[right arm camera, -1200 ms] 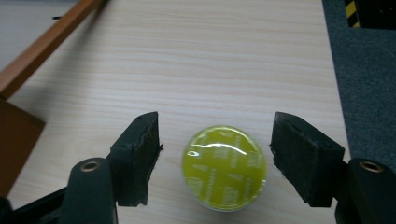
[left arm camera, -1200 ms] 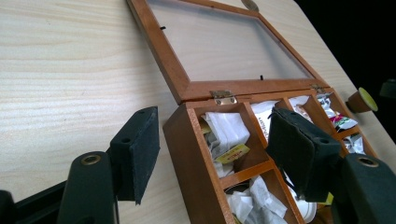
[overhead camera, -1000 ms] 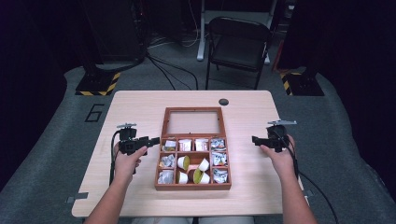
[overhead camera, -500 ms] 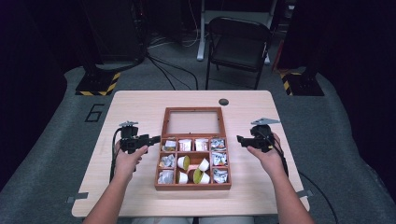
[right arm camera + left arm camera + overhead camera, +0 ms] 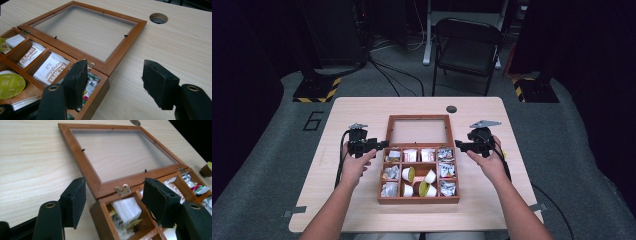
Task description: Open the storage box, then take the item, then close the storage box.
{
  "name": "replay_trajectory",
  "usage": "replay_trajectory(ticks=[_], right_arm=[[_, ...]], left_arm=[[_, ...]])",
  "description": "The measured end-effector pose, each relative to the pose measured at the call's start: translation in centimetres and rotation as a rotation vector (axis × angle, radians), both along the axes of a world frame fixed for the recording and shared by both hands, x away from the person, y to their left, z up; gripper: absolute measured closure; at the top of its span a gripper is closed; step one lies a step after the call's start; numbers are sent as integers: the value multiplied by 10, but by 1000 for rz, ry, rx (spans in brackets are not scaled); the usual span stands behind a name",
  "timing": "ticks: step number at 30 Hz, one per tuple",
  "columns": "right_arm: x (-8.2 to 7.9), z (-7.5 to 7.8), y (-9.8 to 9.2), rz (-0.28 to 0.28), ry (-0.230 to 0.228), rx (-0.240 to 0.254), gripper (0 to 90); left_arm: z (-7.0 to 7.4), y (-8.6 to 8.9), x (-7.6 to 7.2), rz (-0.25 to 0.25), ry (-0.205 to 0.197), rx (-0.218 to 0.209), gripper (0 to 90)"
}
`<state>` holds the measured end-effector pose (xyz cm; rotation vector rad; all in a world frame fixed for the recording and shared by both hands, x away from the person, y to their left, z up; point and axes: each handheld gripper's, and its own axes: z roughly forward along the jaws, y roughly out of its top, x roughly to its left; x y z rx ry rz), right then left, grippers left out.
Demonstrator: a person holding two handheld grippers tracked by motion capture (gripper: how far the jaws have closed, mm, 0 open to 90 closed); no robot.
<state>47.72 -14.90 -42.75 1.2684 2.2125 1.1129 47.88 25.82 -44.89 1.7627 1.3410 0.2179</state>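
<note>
Box: a wooden compartment box (image 5: 418, 200) lies at the middle of the table (image 5: 362, 107), directly between the two hands; nine compartments in three rows.
Lid: the glass-paned lid (image 5: 418, 131) is swung fully back on its hinges and lies flat on the table beyond the compartments.
Contents: white sachets (image 5: 410, 155) fill the far row; crumpled foil packets (image 5: 389, 189) occupy the left and right columns; small capsules with yellow-green tops (image 5: 428, 189) sit in the centre and near-centre compartments.
Left gripper: the left gripper (image 5: 383, 144) is held level at the box's far left corner, pointing toward it. In the left gripper view (image 5: 112, 202) that corner, by a brass hinge (image 5: 123, 189), stands between the pads; the jaws have just been closing a little, yet both pads stand clear of the wood.
Right gripper: the right gripper (image 5: 458, 146) is held level at the box's far right corner, pointing toward it. In the right gripper view (image 5: 115, 80) the corner lies between the pads; the jaws have just been closing, with a gap left on the table side and the other pad over the corner compartment, so nothing is clamped.
Table detail: a round cable hole (image 5: 451, 109) sits behind the lid.
Background: a folding chair (image 5: 467, 47) stands beyond the table.
</note>
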Motion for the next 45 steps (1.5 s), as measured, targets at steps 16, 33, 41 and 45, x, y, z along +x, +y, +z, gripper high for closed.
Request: replay_trajectory(ticks=[16, 33, 41, 45], right_arm=[[26, 4, 14, 35, 84, 2, 369], [44, -6, 20, 27, 113, 59, 364], [52, -17, 20, -4, 153, 66, 357], [57, -24, 21, -7, 175, 70, 355]], left_arm=[[2, -3, 20, -2, 20, 3, 308], [-12, -5, 38, 15, 74, -23, 318], [-24, -6, 44, 27, 111, -8, 317], [-29, -7, 48, 32, 129, -24, 317]])
